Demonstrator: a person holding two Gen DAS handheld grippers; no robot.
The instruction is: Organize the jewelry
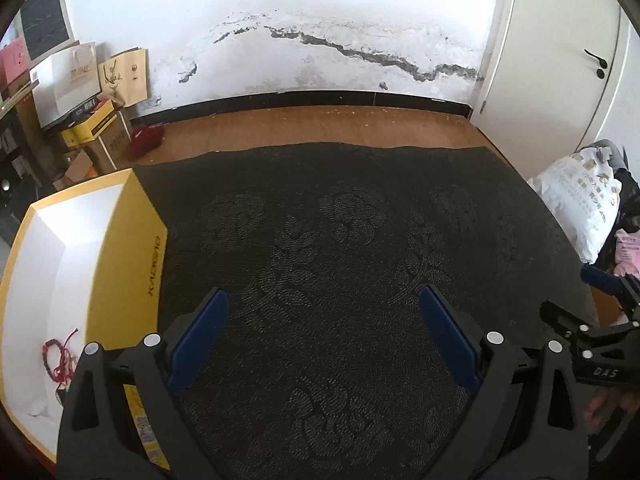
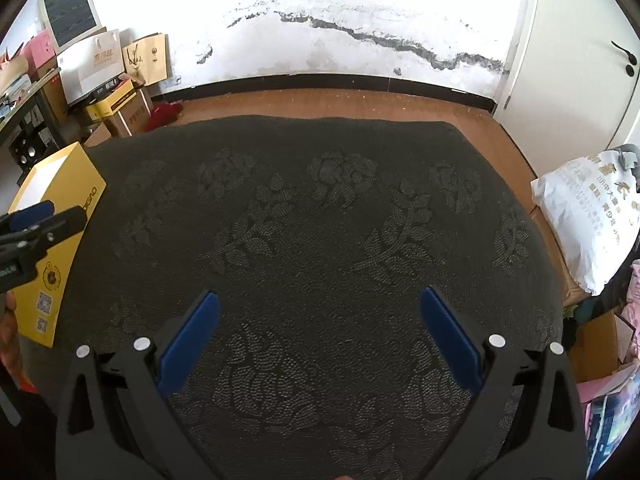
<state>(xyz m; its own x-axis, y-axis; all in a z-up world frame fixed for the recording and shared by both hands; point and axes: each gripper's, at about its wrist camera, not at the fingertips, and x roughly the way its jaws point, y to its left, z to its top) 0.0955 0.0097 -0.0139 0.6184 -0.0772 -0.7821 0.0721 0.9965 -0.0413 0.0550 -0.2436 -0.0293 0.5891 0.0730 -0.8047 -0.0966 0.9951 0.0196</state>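
Left wrist view: left gripper (image 1: 322, 300) hangs over the dark patterned cloth (image 1: 340, 240), blue fingers (image 1: 198, 338) spread wide, nothing between them. Yellow box (image 1: 132, 256) sits just to its left on the cloth edge, open top, white inside. Red braided bracelets (image 1: 60, 360) lie in a tangle on the box floor, near the corner closest to the camera. No other jewelry visible on the cloth in either view.

Right wrist view: right gripper (image 2: 320, 304) also over bare cloth, fingers (image 2: 450, 338) spread wide, empty. Left gripper shows at the left edge, in front of the box wall (image 2: 60, 216). White bag (image 2: 584, 216) lies off the cloth to the right; stacked cartons (image 2: 108, 108) sit by the far wall.

My read: the placing step looks done, or near it. Jewelry is in the box, both grippers are free, cloth looks cleared. Can't rule out small pieces hidden under the gripper bodies or lost in the dark pattern.

Next move, if any piece is left: find it first, then go low and pinch thin cord off soft fabric without snagging the weave. Otherwise, tidy the tangle inside the box; the left gripper is nearer and must come in over the yellow wall.
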